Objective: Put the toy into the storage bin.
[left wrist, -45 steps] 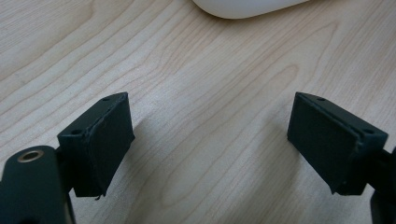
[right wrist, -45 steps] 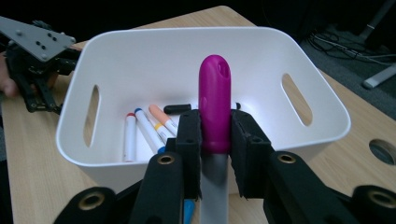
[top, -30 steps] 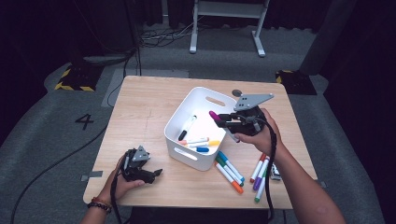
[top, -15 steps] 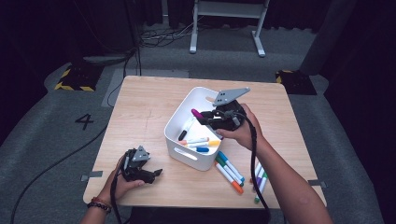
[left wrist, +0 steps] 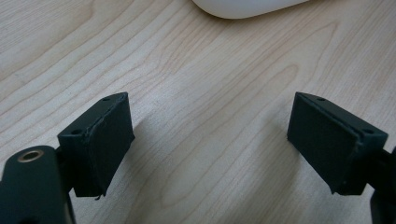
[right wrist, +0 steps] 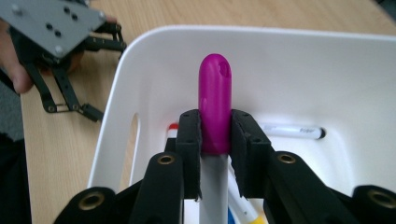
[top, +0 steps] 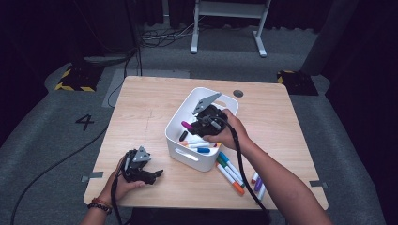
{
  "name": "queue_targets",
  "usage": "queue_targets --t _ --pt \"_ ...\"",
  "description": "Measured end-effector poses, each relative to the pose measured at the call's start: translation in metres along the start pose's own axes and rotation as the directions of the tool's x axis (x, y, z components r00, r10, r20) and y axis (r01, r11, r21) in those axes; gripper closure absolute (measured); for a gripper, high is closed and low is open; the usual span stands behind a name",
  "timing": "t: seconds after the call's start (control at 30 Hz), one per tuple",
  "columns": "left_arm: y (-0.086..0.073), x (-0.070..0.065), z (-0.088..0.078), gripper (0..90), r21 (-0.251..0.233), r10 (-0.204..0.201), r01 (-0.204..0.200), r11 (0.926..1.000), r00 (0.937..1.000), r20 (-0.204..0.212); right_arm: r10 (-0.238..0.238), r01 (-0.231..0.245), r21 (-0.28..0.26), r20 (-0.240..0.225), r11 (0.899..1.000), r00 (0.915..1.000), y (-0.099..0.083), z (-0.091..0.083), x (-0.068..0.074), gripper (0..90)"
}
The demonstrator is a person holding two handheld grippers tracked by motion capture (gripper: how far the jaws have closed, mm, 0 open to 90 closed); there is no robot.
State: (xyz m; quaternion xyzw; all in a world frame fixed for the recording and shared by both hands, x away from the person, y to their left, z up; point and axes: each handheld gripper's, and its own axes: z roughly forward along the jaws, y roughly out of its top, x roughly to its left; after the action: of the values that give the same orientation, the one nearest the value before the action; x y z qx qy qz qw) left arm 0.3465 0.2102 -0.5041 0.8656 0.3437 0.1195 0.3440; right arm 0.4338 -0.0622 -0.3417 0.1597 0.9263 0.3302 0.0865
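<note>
A white bin stands mid-table with several markers lying in it. My right gripper hangs over the bin, shut on a marker with a magenta cap. In the right gripper view the cap sticks up from between the pads, above the bin's inside. My left gripper rests on the table at the front left, open. Its jaws stand wide apart over bare wood, with nothing between them.
Several loose markers lie on the wooden table just right of the bin, more at the front right edge. A grey round plug sits behind the bin. The bin's corner lies ahead of the left jaws.
My right gripper has carried the magenta-capped marker leftward and down, from beside the bin's right rim to over its inside. The left gripper has stayed put.
</note>
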Motion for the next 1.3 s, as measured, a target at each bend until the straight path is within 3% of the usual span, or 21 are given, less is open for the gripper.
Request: queue_targets --t 0.1,0.2,0.3,0.4,0.67,0.73,0.8,1.07,1.17,1.3 --pt "0.000 0.000 0.000 14.4 0.000 0.000 0.000 1.0000 1.0000 0.000 0.016 -0.014 0.063 -0.020 0.998 0.9997 0.000 0.011 0.002 74.9" --pt "0.000 0.000 0.000 14.5 0.000 0.000 0.000 1.0000 1.0000 0.000 -0.027 0.030 0.087 -0.029 0.996 0.9992 -0.001 0.022 0.003 74.9" --pt "0.000 0.000 0.000 14.5 0.000 0.001 -0.001 1.0000 1.0000 0.000 -0.028 0.032 0.122 -0.035 0.992 0.9990 -0.001 0.027 0.006 74.9" --pt "0.000 0.000 0.000 14.5 -0.001 0.001 -0.001 1.0000 1.0000 -0.001 -0.052 0.057 0.133 -0.044 0.989 0.9977 -0.001 0.032 0.007 74.9" --pt "0.000 0.000 0.000 14.5 0.000 0.001 -0.001 1.0000 1.0000 -0.001 -0.058 0.065 0.157 -0.046 0.985 0.9972 -0.004 0.037 0.010 74.5" --pt "0.000 0.000 0.000 14.5 0.000 0.001 -0.001 1.0000 1.0000 -0.001 -0.038 0.043 0.152 -0.040 0.987 0.9985 -0.004 0.035 0.010 74.4" --pt "0.000 0.000 0.000 14.5 0.000 -0.001 0.001 1.0000 1.0000 0.001 -0.053 0.057 0.137 -0.037 0.989 0.9979 -0.005 0.034 0.008 74.2" --pt "0.000 0.000 0.000 14.4 0.000 0.000 0.000 1.0000 1.0000 0.000 0.022 -0.019 0.063 -0.032 0.998 0.9993 -0.011 0.010 0.004 67.4" --pt "0.000 0.000 0.000 14.4 -0.002 -0.004 0.004 1.0000 1.0000 0.005 0.013 -0.013 0.037 -0.014 0.999 0.9998 -0.013 0.003 0.004 65.1" --pt "0.000 0.000 0.000 14.4 0.000 0.000 0.000 1.0000 1.0000 0.000 0.000 0.000 -0.049 0.001 0.999 1.0000 -0.020 -0.015 0.002 62.9"
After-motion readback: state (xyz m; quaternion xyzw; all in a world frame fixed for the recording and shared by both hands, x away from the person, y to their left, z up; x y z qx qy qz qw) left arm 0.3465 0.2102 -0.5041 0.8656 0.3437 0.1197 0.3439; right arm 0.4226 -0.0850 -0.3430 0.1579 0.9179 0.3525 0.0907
